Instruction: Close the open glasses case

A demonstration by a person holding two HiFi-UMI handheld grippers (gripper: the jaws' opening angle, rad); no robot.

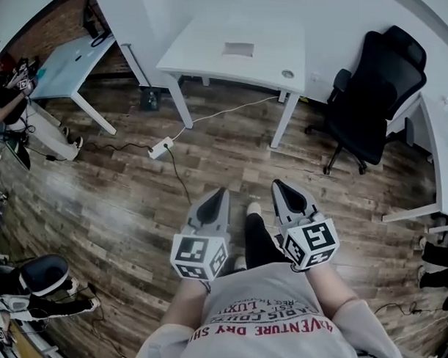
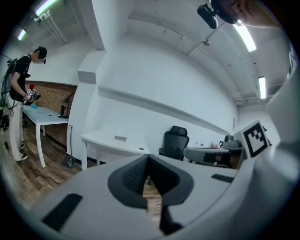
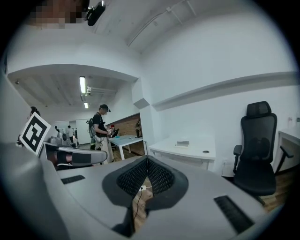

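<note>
Glasses case (image 1: 238, 49) on desk (image 1: 203, 53) — 2 tongs (image 1: 221, 191) (image 1: 278, 184) closed.

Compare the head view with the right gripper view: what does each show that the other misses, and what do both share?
Head view only: the wearer's grey shirt with red lettering and black trouser leg, seen from above.
Right gripper view only: the long ceiling strip light and the white ceiling around it.
Both: the white rectangular desk, the black mesh office chair, and the right hand-held gripper, shut and empty.
Neither view shows a glasses case.
</note>
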